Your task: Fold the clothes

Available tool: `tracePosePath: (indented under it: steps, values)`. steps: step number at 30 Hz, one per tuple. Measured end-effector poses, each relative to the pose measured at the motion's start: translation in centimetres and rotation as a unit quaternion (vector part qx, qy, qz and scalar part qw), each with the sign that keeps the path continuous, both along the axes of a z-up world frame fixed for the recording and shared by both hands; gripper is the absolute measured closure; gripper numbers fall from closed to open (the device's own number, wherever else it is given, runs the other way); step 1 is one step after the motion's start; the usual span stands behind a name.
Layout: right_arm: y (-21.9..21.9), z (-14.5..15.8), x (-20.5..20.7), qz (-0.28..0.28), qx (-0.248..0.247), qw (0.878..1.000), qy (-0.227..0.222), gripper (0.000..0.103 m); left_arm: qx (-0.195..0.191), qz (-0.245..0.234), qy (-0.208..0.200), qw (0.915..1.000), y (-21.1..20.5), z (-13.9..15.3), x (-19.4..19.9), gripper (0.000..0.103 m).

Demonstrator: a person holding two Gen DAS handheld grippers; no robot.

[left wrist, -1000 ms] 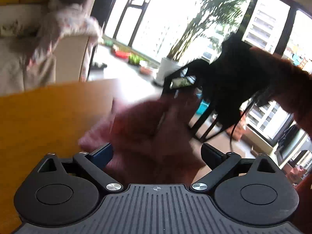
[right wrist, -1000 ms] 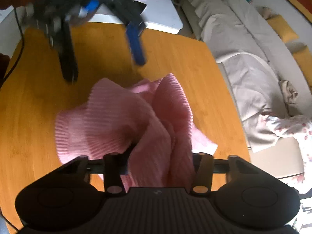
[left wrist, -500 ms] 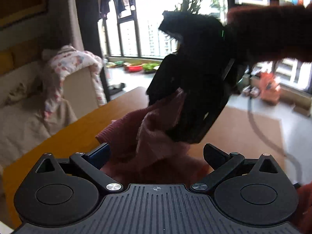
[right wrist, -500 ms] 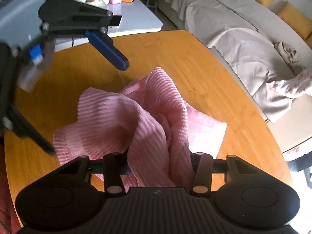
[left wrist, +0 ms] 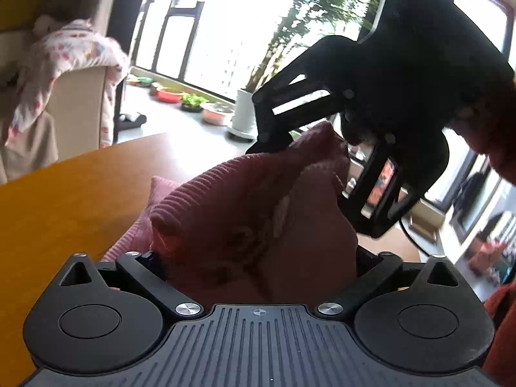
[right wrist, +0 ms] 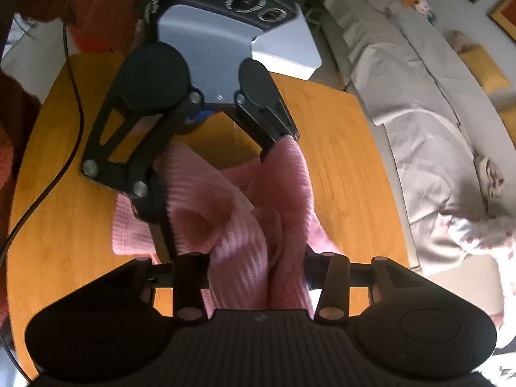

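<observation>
Right wrist view: both grippers working one pink sweater (right wrist: pixel 238 213) on the bench (right wrist: pixel 338 148).
Right gripper (right wrist: pixel 258 274) fingers gripping bunched knit; left gripper (right wrist: pixel 222 174) fingers spread, closing around it.

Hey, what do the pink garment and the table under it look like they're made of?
Pink garment: looks like a soft ribbed knit, maybe wool or acrylic; parallel ridges run across it and it slumps in thick, rounded folds. The exact fibre cannot be told.

Table: looks like wood or bamboo with a smooth, slightly glossy finish; warm orange colour with fine straight grain lines. Solid or veneer cannot be told.
</observation>
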State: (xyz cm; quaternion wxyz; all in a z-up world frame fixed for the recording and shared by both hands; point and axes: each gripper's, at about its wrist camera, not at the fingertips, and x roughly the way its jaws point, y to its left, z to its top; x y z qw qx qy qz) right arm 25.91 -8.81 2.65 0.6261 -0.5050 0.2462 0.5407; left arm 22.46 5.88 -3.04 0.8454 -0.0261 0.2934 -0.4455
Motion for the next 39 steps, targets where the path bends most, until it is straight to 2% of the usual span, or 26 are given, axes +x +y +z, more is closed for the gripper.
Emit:
tracePosePath:
  steps: [1, 3, 6, 7, 8, 9, 11, 12, 14, 15, 16, 17, 19, 21, 22, 23, 24, 27, 29, 30, 32, 33, 35, 36, 39]
  values:
    - [0.3, 0.0, 0.3, -0.003, 0.000, 1.000, -0.005, 0.056, -0.004, 0.008, 0.010, 0.9999, 0.5, -0.3, 0.5, 0.020]
    - [0.3, 0.3, 1.0, -0.022, 0.015, 1.000, -0.011, 0.048, -0.009, 0.042, 0.038, 0.9984, 1.6, -1.1, 1.5, 0.029]
    - [-1.6, 1.9, 2.3, -0.090, 0.089, 0.992, -0.012, 0.027, -0.023, 0.098, 0.070, 0.9925, 3.4, -2.0, 2.4, 0.029]
    - [-2.7, 2.5, 2.5, -0.124, 0.122, 0.985, -0.009, 0.014, -0.030, 0.111, 0.077, 0.9904, 3.9, -2.2, 2.5, 0.029]
    - [-4.0, 3.0, 2.6, -0.161, 0.159, 0.974, -0.002, 0.007, -0.034, 0.121, 0.080, 0.9889, 4.3, -2.3, 2.4, 0.029]
    - [-5.4, 3.3, 2.7, -0.203, 0.195, 0.960, 0.013, 0.005, -0.037, 0.130, 0.083, 0.9873, 4.6, -2.5, 2.3, 0.028]
    - [-8.4, 3.1, 2.9, -0.297, 0.258, 0.916, 0.076, 0.004, -0.042, 0.139, 0.090, 0.9853, 4.9, -2.6, 2.4, 0.028]
    - [-9.7, 2.2, 2.9, -0.349, 0.281, 0.887, 0.115, 0.004, -0.044, 0.141, 0.094, 0.9847, 4.9, -2.7, 2.5, 0.027]
    - [-12.0, -0.2, 2.9, -0.449, 0.311, 0.814, 0.197, 0.003, -0.047, 0.144, 0.101, 0.9833, 5.0, -2.8, 2.7, 0.027]
    - [-12.6, -1.6, 3.1, -0.477, 0.326, 0.783, 0.230, 0.003, -0.049, 0.145, 0.105, 0.9826, 5.1, -2.8, 2.8, 0.027]
    - [-13.0, -2.9, 2.8, -0.497, 0.343, 0.754, 0.258, 0.003, -0.051, 0.147, 0.109, 0.9819, 5.2, -2.9, 2.9, 0.026]
    - [-13.0, -4.0, 2.6, -0.509, 0.355, 0.733, 0.279, 0.004, -0.054, 0.147, 0.113, 0.9812, 5.4, -3.0, 3.1, 0.026]
    - [-12.3, -5.7, 2.2, -0.516, 0.371, 0.708, 0.307, 0.006, -0.060, 0.149, 0.121, 0.9795, 5.7, -3.1, 3.2, 0.026]
    - [-11.2, -7.0, 2.3, -0.522, 0.378, 0.693, 0.323, 0.011, -0.067, 0.152, 0.128, 0.9778, 5.9, -3.2, 3.1, 0.026]
    - [-10.5, -7.6, 2.7, -0.527, 0.379, 0.686, 0.331, 0.018, -0.067, 0.154, 0.129, 0.9772, 5.8, -3.2, 3.1, 0.026]
    - [-10.0, -8.2, 3.1, -0.530, 0.381, 0.677, 0.340, 0.029, -0.067, 0.157, 0.130, 0.9766, 5.8, -3.2, 3.1, 0.026]
    - [-9.9, -8.6, 3.4, -0.529, 0.386, 0.670, 0.348, 0.031, -0.066, 0.161, 0.131, 0.9761, 5.6, -3.2, 3.0, 0.026]
    - [-10.3, -9.0, 3.7, -0.520, 0.401, 0.664, 0.357, 0.041, -0.066, 0.175, 0.131, 0.9735, 5.1, -3.0, 2.1, 0.029]
    - [-10.9, -9.1, 3.5, -0.506, 0.398, 0.671, 0.368, 0.044, -0.067, 0.175, 0.135, 0.9730, 4.4, -2.9, 1.2, 0.029]
    - [-11.3, -8.9, 3.5, -0.496, 0.389, 0.683, 0.370, 0.044, -0.066, 0.168, 0.135, 0.9742, 3.7, -2.8, 0.5, 0.029]
    - [-12.3, -8.0, 3.3, -0.474, 0.366, 0.714, 0.362, 0.043, -0.065, 0.140, 0.135, 0.9787, 1.5, -2.8, -1.0, 0.029]
    - [-12.8, -7.6, 3.2, -0.463, 0.354, 0.731, 0.354, 0.043, -0.063, 0.125, 0.135, 0.9809, 0.3, -2.8, -1.8, 0.029]
    - [-13.6, -6.5, 3.2, -0.438, 0.325, 0.773, 0.324, 0.039, -0.066, 0.094, 0.135, 0.9842, -2.2, -2.8, -3.3, 0.025]
    - [-14.0, -6.1, 3.2, -0.433, 0.312, 0.788, 0.306, 0.037, -0.070, 0.077, 0.137, 0.9851, -3.5, -2.9, -4.1, 0.023]
    - [-15.4, -5.4, 3.8, -0.451, 0.291, 0.802, 0.263, 0.031, -0.092, 0.012, 0.156, 0.9833, -6.6, -2.7, -5.9, 0.019]
